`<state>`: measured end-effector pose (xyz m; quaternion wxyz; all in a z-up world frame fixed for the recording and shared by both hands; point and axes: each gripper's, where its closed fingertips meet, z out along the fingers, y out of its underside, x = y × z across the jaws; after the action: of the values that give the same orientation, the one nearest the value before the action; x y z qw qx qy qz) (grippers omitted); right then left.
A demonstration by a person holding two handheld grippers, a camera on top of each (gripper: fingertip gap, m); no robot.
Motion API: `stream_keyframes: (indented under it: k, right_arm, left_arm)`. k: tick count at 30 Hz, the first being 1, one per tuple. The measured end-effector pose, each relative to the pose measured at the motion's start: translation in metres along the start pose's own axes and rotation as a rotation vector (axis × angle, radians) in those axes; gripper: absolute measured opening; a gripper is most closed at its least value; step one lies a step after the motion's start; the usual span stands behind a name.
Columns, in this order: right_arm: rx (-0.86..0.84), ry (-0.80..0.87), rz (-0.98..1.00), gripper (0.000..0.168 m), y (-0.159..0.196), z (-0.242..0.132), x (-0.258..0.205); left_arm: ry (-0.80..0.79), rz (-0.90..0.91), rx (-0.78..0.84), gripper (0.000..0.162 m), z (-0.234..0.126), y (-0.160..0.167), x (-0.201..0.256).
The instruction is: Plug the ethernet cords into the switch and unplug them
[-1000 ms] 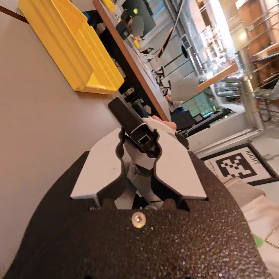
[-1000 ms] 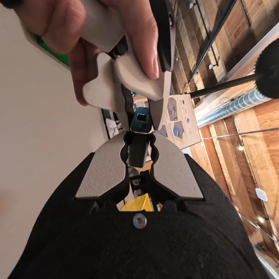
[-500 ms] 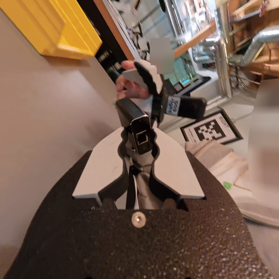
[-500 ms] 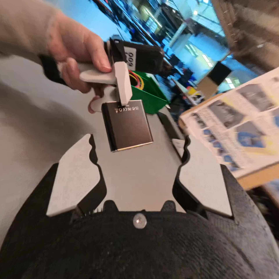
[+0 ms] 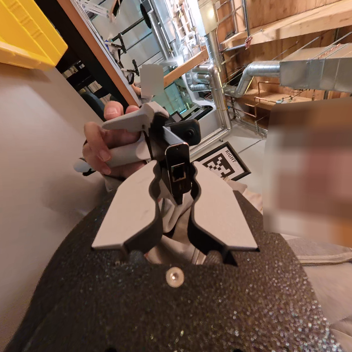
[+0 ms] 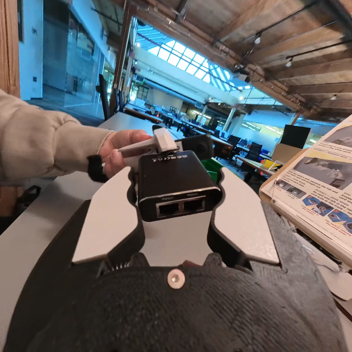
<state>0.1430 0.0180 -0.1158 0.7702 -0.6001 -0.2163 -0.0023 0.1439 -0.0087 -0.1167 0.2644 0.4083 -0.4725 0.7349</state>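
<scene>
Left gripper (image 5: 174, 180) is pinching the small black metal ethernet switch (image 6: 176, 185) edge-on, right gripper (image 6: 176, 192) clamps its sides, so I'd level it first.

My left wrist camera rides right behind my left gripper (image 5: 174, 182), rolled sideways, so the table (image 5: 38, 152) fills the frame's left. My right wrist camera sits level behind my right gripper (image 6: 176, 194), facing down the hall. Both look close-up at the switch (image 6: 177, 182) from opposite ends, each catching the other gripper mid-frame.
</scene>
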Motion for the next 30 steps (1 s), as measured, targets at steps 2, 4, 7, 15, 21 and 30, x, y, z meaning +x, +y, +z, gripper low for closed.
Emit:
stream_keyframes:
  k: [2,4,7,15,21,30]
  right_arm:
    - [0.01,0.006,0.013,0.079,0.0,-0.002,0.002]
    - [-0.012,-0.014,0.034,0.079,0.004,-0.003,0.001]
    - [-0.053,-0.046,0.059,0.078,0.01,-0.003,0.0]
    - [-0.012,-0.108,0.162,0.078,0.008,-0.007,-0.005]
    - [-0.083,-0.094,0.142,0.081,0.02,-0.005,-0.004]
    - [-0.08,-0.008,0.289,0.079,0.041,-0.007,0.011]
  left_arm:
    - [0.019,-0.022,0.024,0.028,0.001,0.0,-0.002]
    - [0.029,-0.048,0.03,0.027,0.0,0.001,-0.005]
    - [0.02,-0.064,0.018,0.027,-0.001,0.001,-0.009]
    - [-0.019,-0.083,-0.047,0.027,0.002,0.006,-0.01]
    - [-0.034,-0.125,-0.034,0.027,-0.001,0.003,-0.018]
    - [-0.331,0.112,0.128,0.032,-0.03,-0.024,-0.04]
